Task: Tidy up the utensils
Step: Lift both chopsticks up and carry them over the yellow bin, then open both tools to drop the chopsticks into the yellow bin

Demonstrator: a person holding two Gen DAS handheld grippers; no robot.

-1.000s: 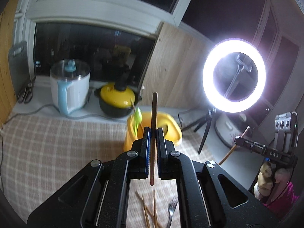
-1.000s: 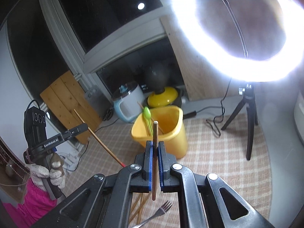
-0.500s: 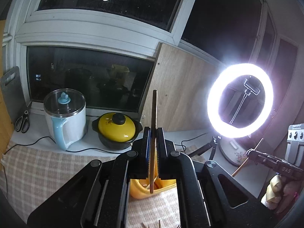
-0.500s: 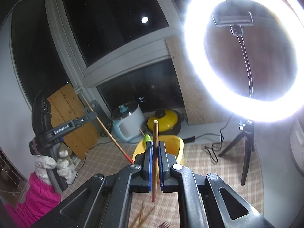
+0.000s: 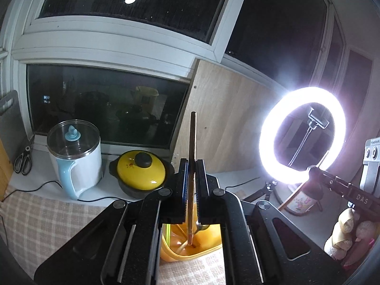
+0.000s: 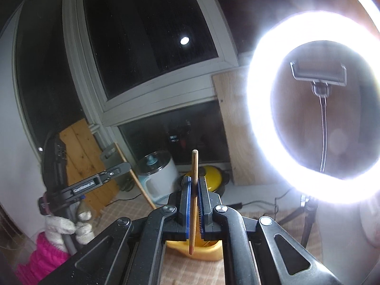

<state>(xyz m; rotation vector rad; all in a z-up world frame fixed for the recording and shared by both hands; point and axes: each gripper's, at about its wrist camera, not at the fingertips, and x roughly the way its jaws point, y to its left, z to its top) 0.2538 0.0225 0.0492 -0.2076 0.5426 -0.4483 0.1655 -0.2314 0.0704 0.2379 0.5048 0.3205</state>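
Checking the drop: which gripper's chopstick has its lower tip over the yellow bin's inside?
The left gripper's chopstick: its tip hangs over the yellow bin's interior; the right's ends before the outer wall.

Left gripper (image 5: 192, 180) clamps a thin brown wooden chopstick (image 5: 192, 166) upright, its lower tip over the yellow plastic bin (image 5: 190, 249); far left, a white electric kettle (image 5: 76, 159).
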